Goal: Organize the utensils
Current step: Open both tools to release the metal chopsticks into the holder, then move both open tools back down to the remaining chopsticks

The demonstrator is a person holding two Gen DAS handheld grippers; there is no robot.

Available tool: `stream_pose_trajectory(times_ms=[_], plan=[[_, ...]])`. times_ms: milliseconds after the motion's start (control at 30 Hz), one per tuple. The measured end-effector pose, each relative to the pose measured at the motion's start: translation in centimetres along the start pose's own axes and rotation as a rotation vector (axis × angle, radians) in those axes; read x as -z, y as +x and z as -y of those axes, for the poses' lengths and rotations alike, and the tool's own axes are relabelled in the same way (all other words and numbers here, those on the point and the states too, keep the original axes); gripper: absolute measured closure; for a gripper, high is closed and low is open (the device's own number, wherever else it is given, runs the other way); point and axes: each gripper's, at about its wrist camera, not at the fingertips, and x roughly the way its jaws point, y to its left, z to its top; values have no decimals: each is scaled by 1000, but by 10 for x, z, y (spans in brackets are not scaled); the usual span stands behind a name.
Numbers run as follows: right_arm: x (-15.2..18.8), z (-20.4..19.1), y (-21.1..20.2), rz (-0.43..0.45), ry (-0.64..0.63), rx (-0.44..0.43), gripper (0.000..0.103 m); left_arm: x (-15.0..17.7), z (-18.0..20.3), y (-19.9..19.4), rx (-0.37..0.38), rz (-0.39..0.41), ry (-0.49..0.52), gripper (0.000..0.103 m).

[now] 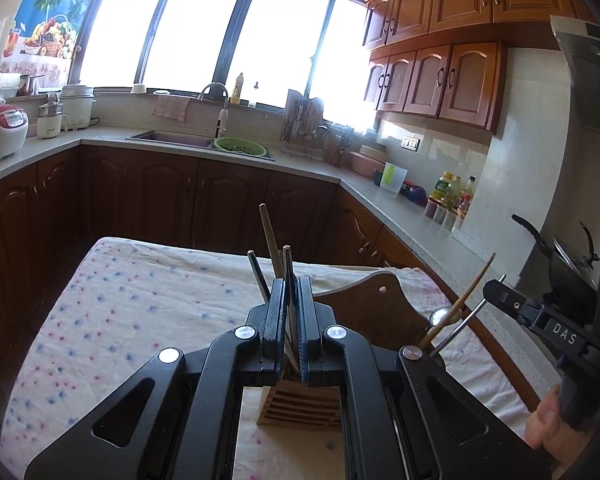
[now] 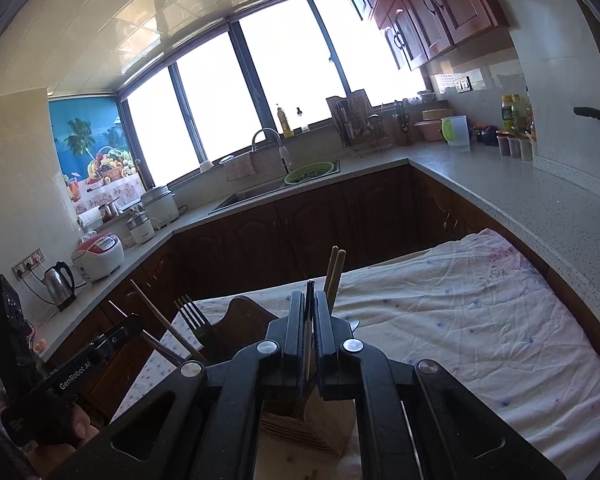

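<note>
My left gripper [image 1: 291, 284] is shut on a thin metal utensil handle [image 1: 287, 268], upright over a slatted wooden utensil holder [image 1: 300, 404] on the cloth-covered table [image 1: 140, 304]. A wooden chopstick [image 1: 270, 240] and a dark rod [image 1: 258, 276] stand beside the jaws. My right gripper [image 2: 309, 296] is shut on a thin metal utensil [image 2: 309, 304] above the same wooden holder [image 2: 308, 424]. Two wooden chopsticks [image 2: 335, 272] stick up just behind it. The right gripper shows in the left wrist view [image 1: 496, 288] next to a chopstick [image 1: 464, 300] and a spoon [image 1: 440, 316].
A brown wooden board [image 1: 372, 304] stands behind the holder. A fork [image 2: 194, 316] and a chopstick [image 2: 164, 320] rise at the left in the right wrist view. Kitchen counters [image 2: 500, 184], a sink [image 1: 172, 138] and dark cabinets ring the table. A wok [image 1: 568, 276] sits at the right.
</note>
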Motion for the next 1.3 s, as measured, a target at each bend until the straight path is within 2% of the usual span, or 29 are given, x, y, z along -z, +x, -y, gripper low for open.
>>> stream_pose_trajectory(times_ms=[500,567,700,800,867,967,1067,1133,1233,1300], plan=[[-1,5,3,-24,26,-5,98,-3,-2,2,10,-34,-17,98],[-1,6,3,-29,29,-10,93,-4,-4,2,13,-43,-28,98],[-2,6,-2,-22,36,-25,91,-6,-5,-4,16,-46,-40,97],[-3,8,-12,1,55,-42,71,-6,-6,-14,24,-37,-48,92],[-5,10,-21,25,68,-56,51,-5,-5,-21,26,-28,-51,86],[-6,11,-37,74,81,-74,33,-2,-6,-33,25,-16,-58,72],[-5,12,-53,108,86,-78,23,4,-8,-45,16,-9,-68,57],[-2,14,-61,115,94,-81,20,11,-10,-53,3,-9,-82,44],[6,18,-73,118,107,-81,15,26,-14,-64,-13,-22,-104,36],[17,22,-80,109,112,-76,11,38,-15,-68,-9,-44,-118,36]])
